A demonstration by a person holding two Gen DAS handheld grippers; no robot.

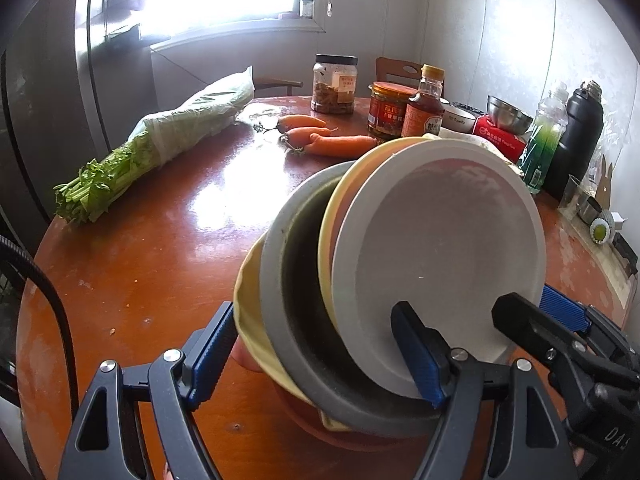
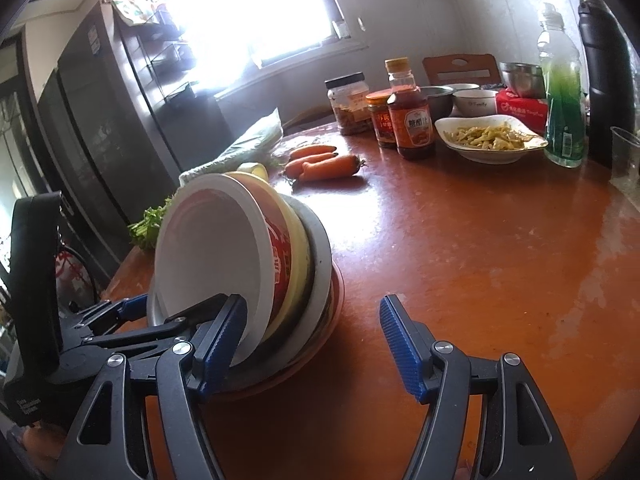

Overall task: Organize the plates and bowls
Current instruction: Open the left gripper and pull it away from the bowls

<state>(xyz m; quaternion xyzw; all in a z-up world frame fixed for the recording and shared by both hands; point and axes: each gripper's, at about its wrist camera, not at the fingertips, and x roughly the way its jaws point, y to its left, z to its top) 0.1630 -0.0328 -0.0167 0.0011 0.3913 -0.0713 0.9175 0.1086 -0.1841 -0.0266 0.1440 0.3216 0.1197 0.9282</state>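
Left wrist view: the left gripper (image 1: 320, 354) is standing fairly wide around a tilted stack of dishes (image 1: 360, 300) on the round brown table (image 1: 160, 260). Its left finger is lying against the pale yellow outer rim, and its right finger is sitting inside, over the lower edge of the white bowl (image 1: 440, 248). Whether the pads are really pressing I cannot tell. From the outside inward the stack is showing a yellow rim, a grey bowl (image 1: 280, 280) with a dark inside, a cream-yellow one, and then the white bowl with a smooth matte bottom. Under them a reddish-orange dish is lying flat. The right gripper (image 1: 532, 312) is reaching in from the right, one black finger over the white rim and one blue pad behind it.

In the right wrist view, the right gripper (image 2: 312, 344) is also wide; its left finger is at the white bowl's lower rim, and its right finger is standing free over bare table. Beyond the tools, carrots (image 2: 320, 162) and jars are lying well apart.
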